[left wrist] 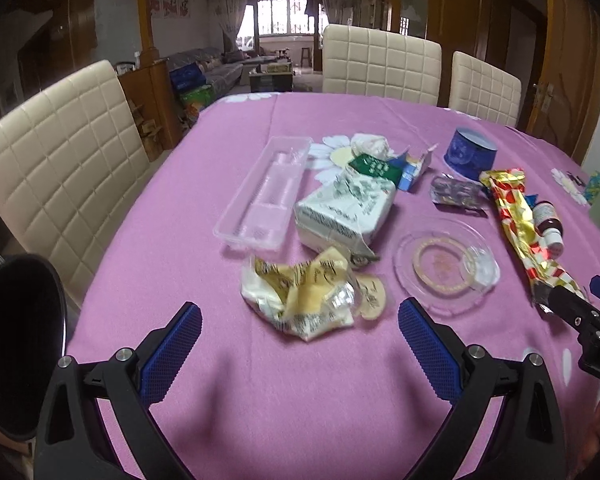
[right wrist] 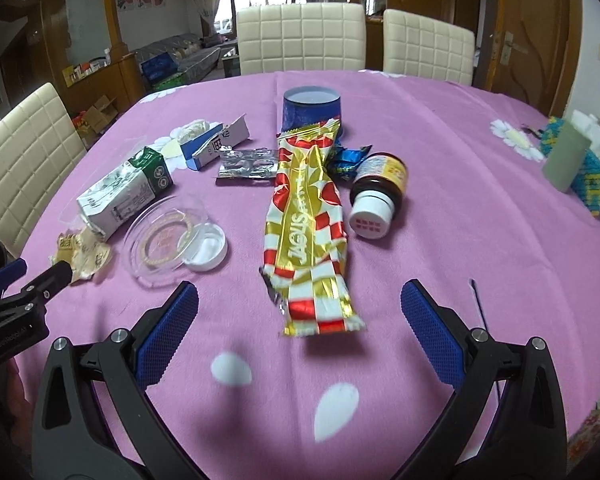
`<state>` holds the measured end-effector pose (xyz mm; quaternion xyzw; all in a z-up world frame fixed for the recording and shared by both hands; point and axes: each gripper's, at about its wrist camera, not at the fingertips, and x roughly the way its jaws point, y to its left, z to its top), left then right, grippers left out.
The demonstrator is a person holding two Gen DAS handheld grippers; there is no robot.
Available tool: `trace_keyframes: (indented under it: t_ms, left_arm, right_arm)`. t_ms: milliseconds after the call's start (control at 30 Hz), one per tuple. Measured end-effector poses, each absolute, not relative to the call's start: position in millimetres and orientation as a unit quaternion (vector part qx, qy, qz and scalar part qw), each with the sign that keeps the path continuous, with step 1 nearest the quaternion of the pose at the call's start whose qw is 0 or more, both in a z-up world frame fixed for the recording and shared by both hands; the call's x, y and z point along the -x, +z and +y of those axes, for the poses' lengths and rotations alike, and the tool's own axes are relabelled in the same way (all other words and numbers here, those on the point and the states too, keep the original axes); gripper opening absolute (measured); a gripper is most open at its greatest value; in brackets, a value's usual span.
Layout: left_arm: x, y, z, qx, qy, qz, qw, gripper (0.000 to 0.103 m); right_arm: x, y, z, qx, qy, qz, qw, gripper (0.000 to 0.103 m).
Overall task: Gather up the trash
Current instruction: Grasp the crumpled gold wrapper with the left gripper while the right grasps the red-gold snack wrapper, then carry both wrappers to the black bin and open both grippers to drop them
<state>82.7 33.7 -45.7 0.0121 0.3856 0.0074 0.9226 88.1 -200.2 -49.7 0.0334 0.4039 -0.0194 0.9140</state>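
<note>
Left wrist view: left gripper [left wrist: 300,334] spread wide, holding nothing, hovering low over the desk [left wrist: 228,400] under a pink cloth. Crumpled yellow-and-white wrapper [left wrist: 300,294] just ahead, between the two blue pads. Behind it, a green-and-white carton [left wrist: 340,210] on its side; to its left, a clear plastic tray [left wrist: 264,192], long and shallow. Clear glass dish [left wrist: 446,266] to the right of the wrapper, with a white cap [left wrist: 485,272] at its right edge. Further back: crushed blue-and-white box [left wrist: 414,168], foil blister pack [left wrist: 456,194], blue round tub [left wrist: 470,152], white crumpled paper [left wrist: 370,144]. Cream quilted chairs [left wrist: 380,64] around the far and left sides.

Right wrist view: right gripper [right wrist: 300,322] likewise spread wide, empty. Long gold, red and white foil wrapper [right wrist: 310,232] lying lengthwise, near end raised slightly off the cloth, between the fingers but not touched by them. Brown bottle [right wrist: 380,190] with white cap on its side just right of the wrapper; small blue wrapper [right wrist: 346,162] between the two, at the far end. Blue tub behind the wrapper's far end. Green block [right wrist: 566,160] and blue-patterned item [right wrist: 592,180] at the far right edge of the desk.
</note>
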Motion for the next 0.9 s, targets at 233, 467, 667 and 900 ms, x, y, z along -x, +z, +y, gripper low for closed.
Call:
trace_keyframes:
  t_ms: [233, 467, 667, 900]
  left_arm:
    - [-101, -51, 34, -0.035, 0.010, 0.399, 0.916, 0.085]
    - [-103, -62, 44, -0.024, 0.011, 0.416, 0.909, 0.039]
    - [-93, -54, 55, 0.016, -0.002, 0.417, 0.909, 0.017]
    - [-69, -26, 67, 0.012, 0.013, 0.371, 0.928, 0.016]
  right_arm:
    - [-117, -71, -195, -0.017, -0.017, 0.445, 0.895, 0.073]
    - [-115, -70, -191, -0.006, -0.008, 0.435, 0.901, 0.031]
    - [-98, -54, -171, 0.022, -0.005, 0.398, 0.917, 0.027]
    - [-89, -31, -144, 0.042, 0.027, 0.372, 0.927, 0.027]
